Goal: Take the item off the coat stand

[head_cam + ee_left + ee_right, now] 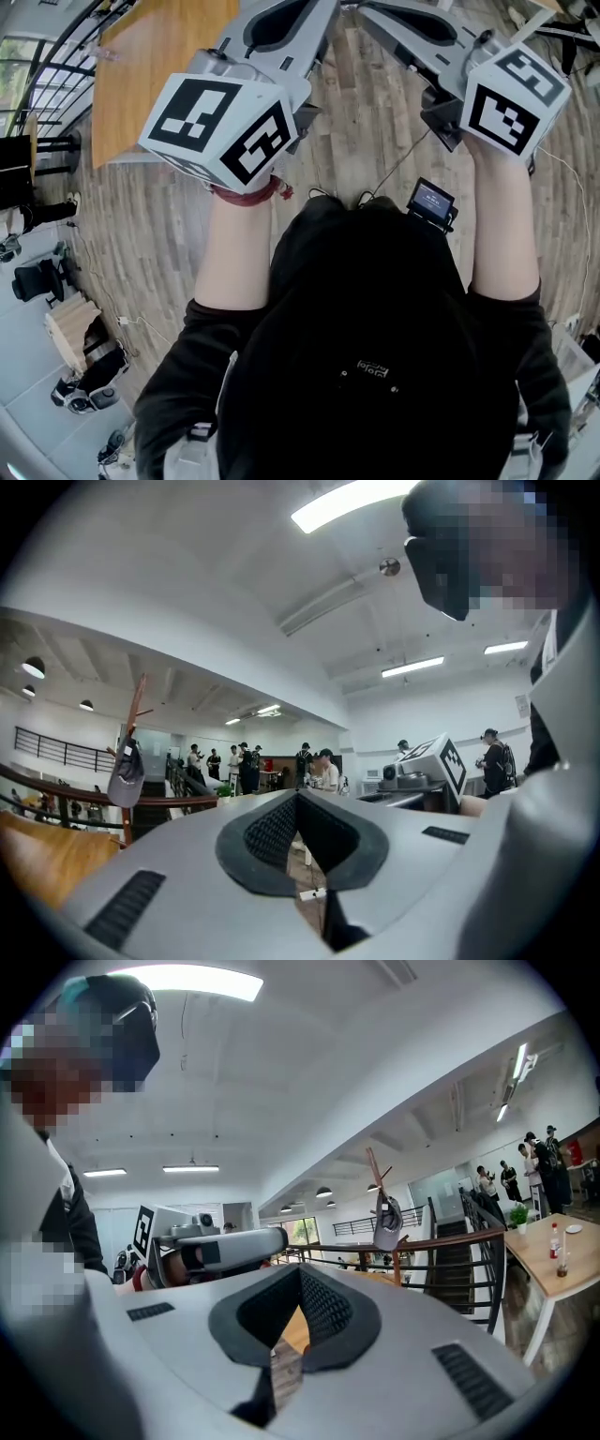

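One grey cap (126,772) hangs from a peg of the single wooden coat stand (137,705), well apart from both tongs. From the left tongs (298,795) it lies far ahead and off to the left. From the right tongs (300,1267) it lies far ahead, up and to the right. There are two tongs, each with its jaws pressed together and nothing between them. They are held side by side, pointing level away from the person, on bare forearms, the left forearm (234,251) and the right forearm (503,225), reaching forward from black sleeves.
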{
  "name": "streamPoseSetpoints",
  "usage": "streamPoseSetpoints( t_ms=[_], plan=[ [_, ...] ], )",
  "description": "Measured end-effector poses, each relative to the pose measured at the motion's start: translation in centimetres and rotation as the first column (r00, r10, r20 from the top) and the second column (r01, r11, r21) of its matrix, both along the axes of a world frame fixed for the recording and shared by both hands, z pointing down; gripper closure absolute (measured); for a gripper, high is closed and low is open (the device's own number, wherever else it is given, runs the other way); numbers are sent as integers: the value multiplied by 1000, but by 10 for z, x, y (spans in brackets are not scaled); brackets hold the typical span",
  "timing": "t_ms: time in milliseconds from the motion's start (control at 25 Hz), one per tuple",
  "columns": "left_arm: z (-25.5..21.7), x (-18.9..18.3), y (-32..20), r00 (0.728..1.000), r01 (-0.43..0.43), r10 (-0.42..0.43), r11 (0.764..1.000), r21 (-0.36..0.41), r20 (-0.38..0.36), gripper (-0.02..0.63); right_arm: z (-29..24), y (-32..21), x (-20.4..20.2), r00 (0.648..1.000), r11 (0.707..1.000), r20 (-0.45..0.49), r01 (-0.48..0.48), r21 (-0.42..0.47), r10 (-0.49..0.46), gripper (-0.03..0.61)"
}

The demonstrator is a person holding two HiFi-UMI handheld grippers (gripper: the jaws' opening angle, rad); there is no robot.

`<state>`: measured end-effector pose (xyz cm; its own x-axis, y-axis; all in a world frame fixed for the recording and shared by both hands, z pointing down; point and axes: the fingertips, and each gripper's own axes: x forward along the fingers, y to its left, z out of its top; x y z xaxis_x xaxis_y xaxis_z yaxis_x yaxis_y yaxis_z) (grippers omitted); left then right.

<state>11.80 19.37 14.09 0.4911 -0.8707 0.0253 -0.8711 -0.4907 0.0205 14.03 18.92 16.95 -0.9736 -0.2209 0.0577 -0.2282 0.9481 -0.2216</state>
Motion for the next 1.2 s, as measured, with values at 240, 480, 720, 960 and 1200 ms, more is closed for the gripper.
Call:
streamPoseSetpoints(
  t_ms=[240,480,720,960,1200],
  plan=[
    [6,18,-15,998,-56,55,998,-11,-33,609,8,-10,23,999,999,3,-36,-6,36,561],
    [11,25,-27,996,-80,79,997,-19,-42,609,15,-21,32,998,998,17,-56,-29,57,561],
    [14,24,-44,993,-117,116,993,-20,-37,609,18,-31,35,994,993,-16,-110,-33,110,561],
    [23,43,-73,982,-188,187,982,-29,-34,609,21,-55,54,979,979,-45,-199,-42,198,561],
    [27,60,-90,955,-297,297,955,-28,-2,609,26,-76,53,968,967,-61,-248,-55,244,561]
  ],
)
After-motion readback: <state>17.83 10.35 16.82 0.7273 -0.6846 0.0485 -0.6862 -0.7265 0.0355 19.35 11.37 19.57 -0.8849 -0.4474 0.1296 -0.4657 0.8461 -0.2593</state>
